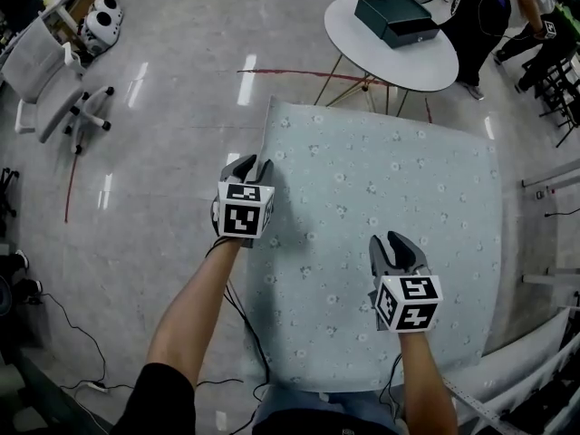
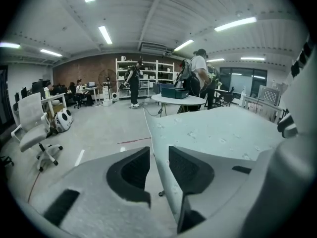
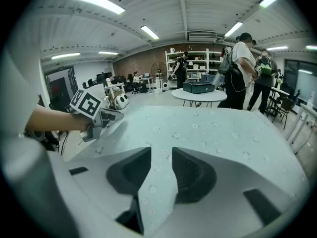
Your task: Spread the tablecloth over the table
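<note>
**Pale-green tablecloth (image 1: 390, 179) lying spread, both grippers slack**

Nearest to you, your right gripper (image 1: 396, 243) is hovering over the near-right part of the flowered cloth. Its jaws are standing narrowly apart, with the fabric showing through the gap and nothing pinched.

A little farther off, your left gripper (image 1: 246, 166) is sitting at the cloth's left edge. Its jaws are also keeping only a narrow gap. The edge of the cloth is running between them, but the pads (image 2: 136, 170) are not squeezing it, and bare floor is showing beside the left one.

The tablecloth itself is lying flat and roughly square in front of you, reaching from just before your body to well past both grippers. A strip of paler underside is turning up along its far-left edge.

Beyond the cloth's far edge, a round white table (image 1: 344, 25) is carrying a dark green box (image 1: 399, 18). A white office chair (image 1: 50, 80) is standing at the far left. People (image 1: 489, 12) are standing at the far right.
</note>
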Tool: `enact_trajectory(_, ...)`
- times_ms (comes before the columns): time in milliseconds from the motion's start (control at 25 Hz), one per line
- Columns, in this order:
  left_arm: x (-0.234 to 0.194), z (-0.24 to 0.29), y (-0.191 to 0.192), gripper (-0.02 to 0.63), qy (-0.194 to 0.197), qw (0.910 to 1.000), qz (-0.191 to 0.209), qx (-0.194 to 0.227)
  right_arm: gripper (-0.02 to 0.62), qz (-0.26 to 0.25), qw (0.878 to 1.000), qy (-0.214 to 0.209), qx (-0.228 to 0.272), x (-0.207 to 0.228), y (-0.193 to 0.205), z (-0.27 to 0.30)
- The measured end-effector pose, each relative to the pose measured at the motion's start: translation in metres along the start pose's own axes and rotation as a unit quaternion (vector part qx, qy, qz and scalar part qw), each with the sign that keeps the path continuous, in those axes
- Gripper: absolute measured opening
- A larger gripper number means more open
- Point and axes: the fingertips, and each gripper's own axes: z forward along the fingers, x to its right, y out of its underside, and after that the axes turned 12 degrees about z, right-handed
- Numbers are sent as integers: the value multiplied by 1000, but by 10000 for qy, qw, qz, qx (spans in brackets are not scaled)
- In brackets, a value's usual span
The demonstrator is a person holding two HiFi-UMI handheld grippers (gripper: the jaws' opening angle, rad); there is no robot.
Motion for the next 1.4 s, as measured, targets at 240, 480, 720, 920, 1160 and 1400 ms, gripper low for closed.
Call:
enact_trajectory(240, 8, -47, -31, 130, -105, 9996, 153, 230, 137, 16, 9997, -116, 219, -5, -14, -28)
enact_trajectory(480, 35, -108, -82, 130, -266, 9973, 41, 685, 137, 69, 9982, -254, 542, -3, -30, -72)
enact_trajectory(720, 87, -168, -124, 130, -340, 9937, 71, 1067, 135, -73, 9953, -357, 902, 9, -39, -125)
enact_trajectory(920, 139, -218, -153, 130, -455, 9904, 247, 1284, 129, -128, 9914, -533, 1185, 25, -42, -174)
enact_trajectory(1160, 214, -277, -180, 130, -529, 9859, 339, 1548, 110, -222, 9870, -745, 1407, 47, -36, -240)
enact_trajectory(1400, 305, -328, -185, 130, -455, 9839, 388, 1682, 89, -358, 9811, -948, 1647, 72, -23, -309)
